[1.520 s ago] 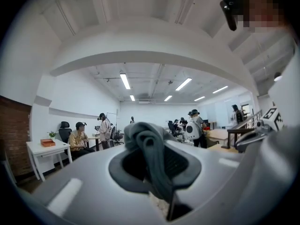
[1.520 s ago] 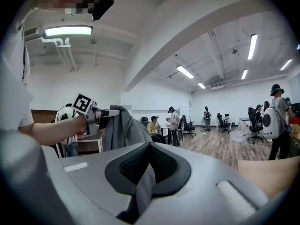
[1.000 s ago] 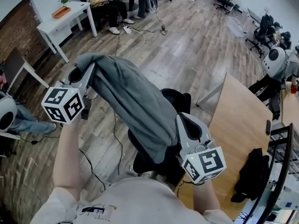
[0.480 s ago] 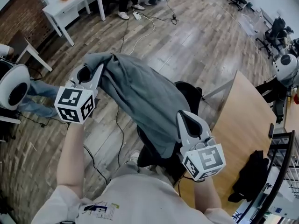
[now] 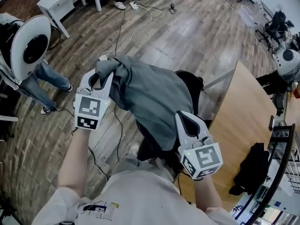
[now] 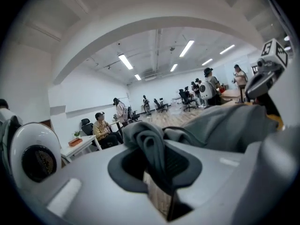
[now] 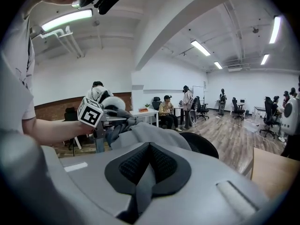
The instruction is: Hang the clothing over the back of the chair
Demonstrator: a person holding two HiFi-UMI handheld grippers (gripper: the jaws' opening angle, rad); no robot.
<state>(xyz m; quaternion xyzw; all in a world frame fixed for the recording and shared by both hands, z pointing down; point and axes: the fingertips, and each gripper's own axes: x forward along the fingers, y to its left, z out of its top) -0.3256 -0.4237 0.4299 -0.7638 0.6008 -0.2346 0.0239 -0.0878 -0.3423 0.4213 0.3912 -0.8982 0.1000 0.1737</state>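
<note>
Two grips on the grey garment (image 5: 150, 95): left gripper (image 5: 100, 78) jaws narrow on a bunched edge, right gripper (image 5: 183, 123) jaws pinched on a fold. Garment spans over the black chair (image 5: 191, 86).

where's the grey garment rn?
Head view, centre: the grey fabric garment spans between left gripper and right gripper, both clamped on it, over the black office chair.

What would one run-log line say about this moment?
left claw: shut on grey garment | right claw: shut on same | grey garment: stretched between claws over black chair back | release: not yet
</note>
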